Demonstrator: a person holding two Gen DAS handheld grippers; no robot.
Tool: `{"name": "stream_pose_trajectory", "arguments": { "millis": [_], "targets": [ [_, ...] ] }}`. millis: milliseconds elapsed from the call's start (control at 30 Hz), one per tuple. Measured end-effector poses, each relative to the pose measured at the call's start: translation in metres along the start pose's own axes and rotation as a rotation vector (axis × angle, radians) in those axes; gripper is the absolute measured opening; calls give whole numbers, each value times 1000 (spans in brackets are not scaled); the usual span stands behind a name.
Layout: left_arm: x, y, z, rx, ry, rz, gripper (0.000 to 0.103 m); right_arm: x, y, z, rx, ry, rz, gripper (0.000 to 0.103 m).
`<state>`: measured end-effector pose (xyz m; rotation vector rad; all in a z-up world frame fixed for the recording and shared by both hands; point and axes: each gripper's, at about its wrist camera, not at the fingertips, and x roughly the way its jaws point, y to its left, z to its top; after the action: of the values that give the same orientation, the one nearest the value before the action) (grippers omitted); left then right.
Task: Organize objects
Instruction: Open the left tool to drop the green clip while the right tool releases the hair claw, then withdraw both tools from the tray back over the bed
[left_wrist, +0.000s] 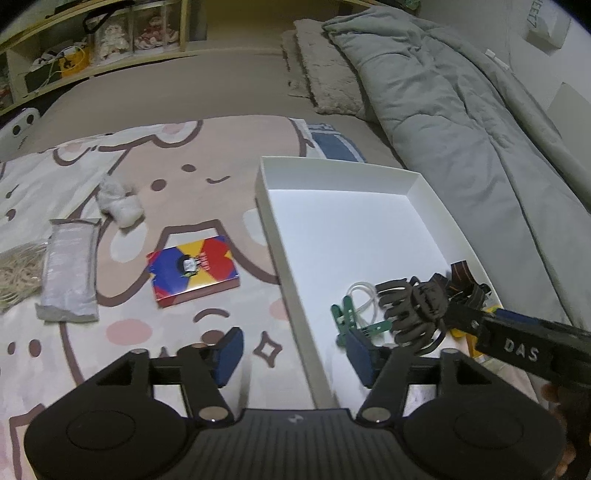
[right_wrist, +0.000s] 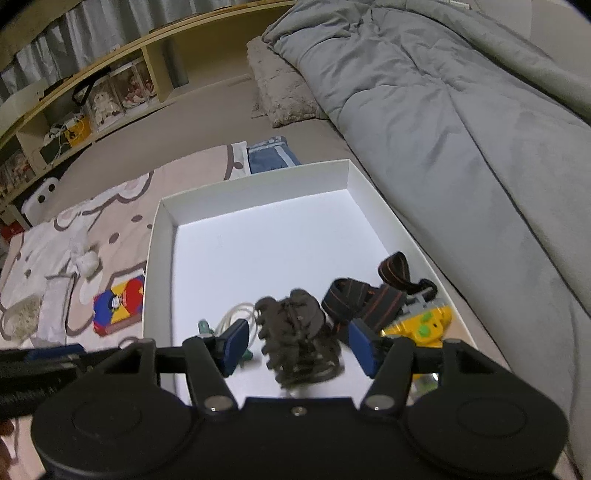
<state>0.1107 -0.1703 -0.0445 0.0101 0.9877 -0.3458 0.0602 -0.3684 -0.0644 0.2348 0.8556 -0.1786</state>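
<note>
From your left wrist view, your left tool (left_wrist: 291, 354) hangs with its blue pads spread wide, empty, straddling the near left wall of the white box (left_wrist: 284, 258) that lies on the bed. Left of the box, on the cartoon blanket (left_wrist: 207, 177), lie a red, blue and yellow card box (left_wrist: 192, 271), a grey foil packet (left_wrist: 70, 273), a heap of rubber bands (left_wrist: 18, 273) at the blanket's left edge, and a white fluffy wad (left_wrist: 118, 201). In the box's near right corner sit a green clip (left_wrist: 347, 317) and a brown claw hair clip (left_wrist: 413, 310). Your right tool reaches in from the right, its arm marked "DAS".

From your right wrist view, your right tool (right_wrist: 295, 345) is open, pads apart, with the blurred brown hair clip (right_wrist: 299, 336) loose between them. Beside it in the box's near right corner lie a black and orange strap (right_wrist: 369, 295) and a yellow toy (right_wrist: 424, 325) with green buttons. The writing on the card box is too small to read.
</note>
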Motion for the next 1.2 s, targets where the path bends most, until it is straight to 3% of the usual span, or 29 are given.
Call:
{"name": "stream_pose_trajectory", "arguments": {
  "millis": [100,267,600,900,1200],
  "targets": [
    [-4,6,-5,3,-9,14,78,-7,0,-8,-12,-7,-15,62],
    [-12,18,-13,-6,-29,20,102,-21,2,-19,-28,-36,-27,72],
    [-25,33,-28,42,-89,36,103,-33,5,-32,-55,-49,-79,99],
    [-31,39,-35,58,-122,64,103,-37,5,-38,-37,-56,-110,103],
    [-35,58,-36,11,-129,26,103,-35,7,-39,-35,-52,-122,103]
  ]
}}
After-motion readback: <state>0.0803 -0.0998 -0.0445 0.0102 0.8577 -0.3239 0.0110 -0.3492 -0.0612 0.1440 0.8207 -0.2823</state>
